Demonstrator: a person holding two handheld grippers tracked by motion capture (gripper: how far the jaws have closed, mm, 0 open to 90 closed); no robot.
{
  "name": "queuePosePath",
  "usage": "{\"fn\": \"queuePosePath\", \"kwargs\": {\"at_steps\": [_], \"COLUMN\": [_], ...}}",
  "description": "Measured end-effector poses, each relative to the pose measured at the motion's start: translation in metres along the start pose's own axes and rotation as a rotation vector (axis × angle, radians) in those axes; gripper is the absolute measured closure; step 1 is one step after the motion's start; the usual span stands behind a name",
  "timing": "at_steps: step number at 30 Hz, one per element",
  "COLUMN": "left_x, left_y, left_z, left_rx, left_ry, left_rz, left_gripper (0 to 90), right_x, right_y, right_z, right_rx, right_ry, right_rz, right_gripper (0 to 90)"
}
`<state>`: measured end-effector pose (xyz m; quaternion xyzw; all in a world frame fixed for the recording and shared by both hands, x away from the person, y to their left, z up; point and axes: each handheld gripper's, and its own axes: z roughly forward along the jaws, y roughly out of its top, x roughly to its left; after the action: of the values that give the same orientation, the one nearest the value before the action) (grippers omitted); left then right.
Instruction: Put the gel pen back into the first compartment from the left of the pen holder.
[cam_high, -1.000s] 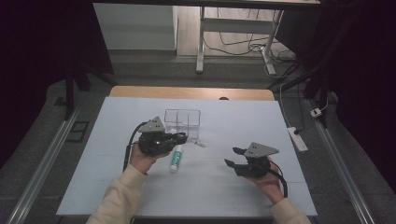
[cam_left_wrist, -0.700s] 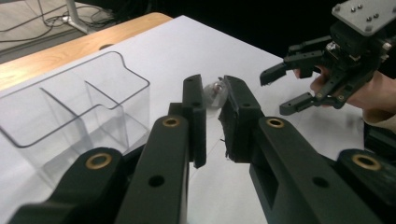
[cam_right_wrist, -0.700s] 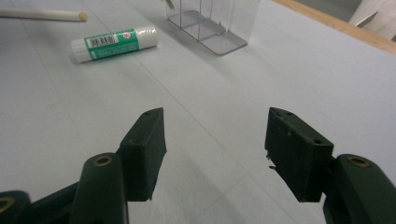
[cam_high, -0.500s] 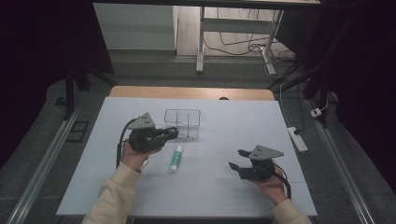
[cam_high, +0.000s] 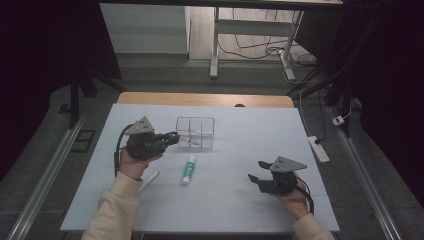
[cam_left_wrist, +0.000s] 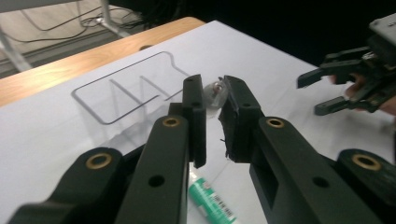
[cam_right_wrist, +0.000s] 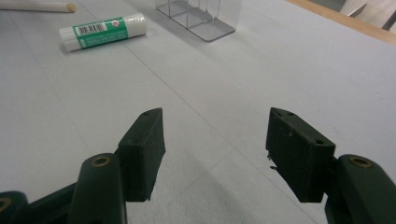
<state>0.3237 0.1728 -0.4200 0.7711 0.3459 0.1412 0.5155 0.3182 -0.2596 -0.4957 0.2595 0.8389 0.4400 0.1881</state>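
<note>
**Operator:** What sits closest to me, and does it matter for this step?

**Instructor:** Nearest on the table is a white stick beside the left sleeve, then a green-and-white glue stick lying flat. Neither is in hand, so keep both forearms off them.

**Operator:** And the 2 tools?

**Instructor:** The right gripper hangs over bare table. Its jaws have just been opening and stand apart with nothing between them. Park it there. The left gripper has its jaws drawn together, and a small clear item looks pinched at the very tips, above the table and just short of the clear divided organizer.

**Operator:** How should the placement be done?

**Instructor:** 1. Hold the squeeze, because a tip grip on a small, smooth piece probably slips easily. 2. Bring the tips over 1 compartment, clear of the rim and the dividers. 3. Lower inside the walls before you release. 4. Open slowly, then lift straight up. The organizer is likely light, and a nudge could slide it.
</note>
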Motion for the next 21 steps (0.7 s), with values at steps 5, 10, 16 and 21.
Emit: {"fn": "queuePosePath", "kwargs": {"at_steps": [5,10,16,21], "left_x": [0.005,0.008,0.012,0.016], "left_y": [-0.001,-0.001,0.0,0.0], "left_z": [-0.004,-0.007,-0.013,-0.016], "left_rx": [-0.007,-0.015,-0.031,-0.028], "left_ry": [0.007,0.015,0.029,0.036], "left_rz": [-0.012,-0.021,-0.031,-0.044], "left_gripper": [80.0,80.1,80.1,80.1], "right_x": [-0.001,-0.002,-0.003,-0.003], "right_y": [-0.001,-0.001,-0.001,-0.001], "right_z": [0.001,-0.001,-0.001,-0.001], "right_rx": [0.006,0.007,0.004,0.004], "right_ry": [-0.001,-0.007,-0.003,-0.006], "right_rz": [0.002,0.012,0.013,0.011], "right_gripper": [37.1,37.0,37.2,37.2]}}
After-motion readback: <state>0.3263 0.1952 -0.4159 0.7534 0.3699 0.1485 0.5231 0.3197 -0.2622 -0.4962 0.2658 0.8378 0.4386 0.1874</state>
